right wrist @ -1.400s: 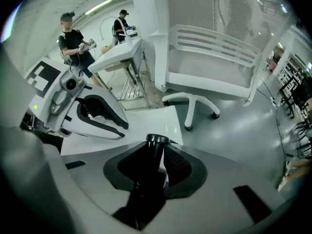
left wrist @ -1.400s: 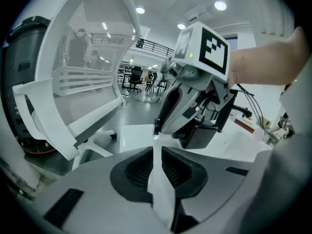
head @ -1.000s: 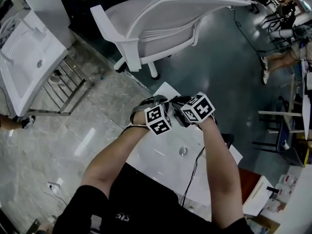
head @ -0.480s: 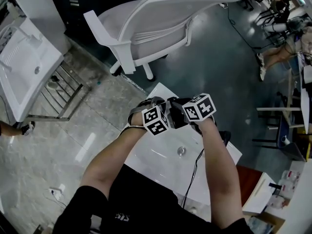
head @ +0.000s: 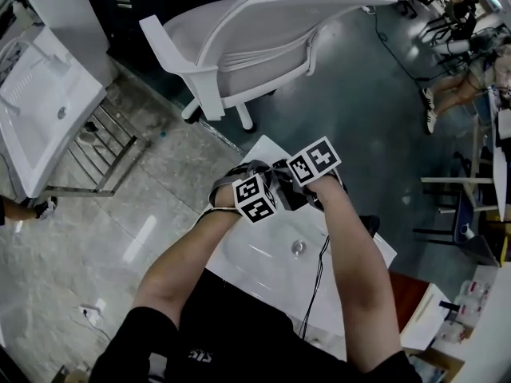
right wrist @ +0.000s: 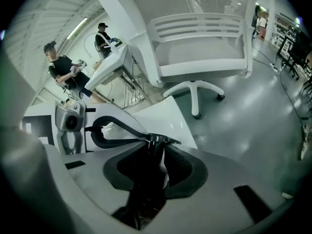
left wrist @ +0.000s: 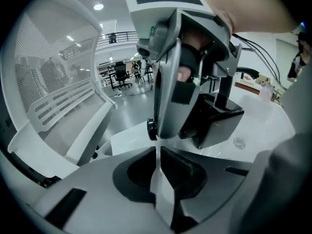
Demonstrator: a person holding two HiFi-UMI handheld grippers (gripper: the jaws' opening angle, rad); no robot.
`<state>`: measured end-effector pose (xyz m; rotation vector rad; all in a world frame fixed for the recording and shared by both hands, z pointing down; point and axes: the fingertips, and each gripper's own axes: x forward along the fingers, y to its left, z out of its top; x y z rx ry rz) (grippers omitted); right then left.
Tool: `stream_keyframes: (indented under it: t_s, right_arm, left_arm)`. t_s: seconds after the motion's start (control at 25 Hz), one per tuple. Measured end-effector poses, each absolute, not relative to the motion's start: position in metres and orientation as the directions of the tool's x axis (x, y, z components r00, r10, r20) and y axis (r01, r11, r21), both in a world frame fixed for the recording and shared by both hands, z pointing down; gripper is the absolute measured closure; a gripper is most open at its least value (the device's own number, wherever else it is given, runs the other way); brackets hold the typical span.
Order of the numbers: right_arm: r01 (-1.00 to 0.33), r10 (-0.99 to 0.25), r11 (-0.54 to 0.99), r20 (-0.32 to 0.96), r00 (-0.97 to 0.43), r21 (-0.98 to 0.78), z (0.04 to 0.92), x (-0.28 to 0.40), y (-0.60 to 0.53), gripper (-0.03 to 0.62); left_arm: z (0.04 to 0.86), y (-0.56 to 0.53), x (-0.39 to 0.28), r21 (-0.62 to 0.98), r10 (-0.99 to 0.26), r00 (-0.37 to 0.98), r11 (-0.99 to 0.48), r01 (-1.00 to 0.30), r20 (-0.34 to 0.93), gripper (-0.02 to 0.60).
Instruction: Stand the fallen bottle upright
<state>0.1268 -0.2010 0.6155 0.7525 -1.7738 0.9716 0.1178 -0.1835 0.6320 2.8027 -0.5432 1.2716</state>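
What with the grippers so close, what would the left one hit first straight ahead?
Probably the right gripper, just beyond the left gripper's shut jaws; its own jaws have just been opening, a dark thing between them. Depth is unclear.

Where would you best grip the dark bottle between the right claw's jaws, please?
Probably mid-body on the dark bottle, short of its ringed end, from both sides: it looks slim and runs lengthwise between the jaws of the right claw, which have just been opening.
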Motion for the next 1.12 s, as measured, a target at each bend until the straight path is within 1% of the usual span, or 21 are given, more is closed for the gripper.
stream_keyframes:
  t_s: [0.2, 0.28, 0.36, 0.52, 0.72, 0.92, 1.12]
  right_arm:
    - [-0.741, -0.025, 0.648, 0.968, -0.250, -0.175, 0.625, 0.108, -0.204, 0.480]
    - [-0.714, -0.015, 0.679, 0.969, -0.246, -0.171, 0.626, 0.106, -0.204, 0.484]
    - [-0.700, -0.008, 0.682, 0.955, -0.297, -0.212, 0.623, 0.106, -0.202, 0.487]
    - [-0.672, -0.029, 0.661, 0.884, -0.467, -0.333, 0.614, 0.106, -0.202, 0.491]
    - [-0.661, -0.085, 0.652, 0.831, -0.549, -0.371, 0.604, 0.104, -0.204, 0.491]
    - [-0.653, -0.191, 0.639, 0.740, -0.645, -0.405, 0.572, 0.105, -0.217, 0.493]
    - [-0.668, -0.310, 0.647, 0.673, -0.672, -0.368, 0.540, 0.111, -0.215, 0.493]
  left_arm:
    - [0.631, -0.189, 0.106, -0.106, -0.334, 0.608, -0.919, -0.380, 0.720, 0.540]
    - [0.631, -0.189, 0.104, -0.104, -0.338, 0.607, -0.916, -0.387, 0.719, 0.540]
    - [0.631, -0.188, 0.105, -0.097, -0.330, 0.608, -0.919, -0.383, 0.722, 0.540]
    - [0.632, -0.191, 0.106, -0.090, -0.317, 0.611, -0.924, -0.373, 0.726, 0.540]
    - [0.624, -0.201, 0.106, -0.101, -0.346, 0.624, -0.914, -0.393, 0.701, 0.535]
    - [0.592, -0.220, 0.105, -0.132, -0.402, 0.656, -0.897, -0.421, 0.638, 0.536]
    - [0.553, -0.223, 0.112, -0.181, -0.434, 0.681, -0.893, -0.412, 0.590, 0.542]
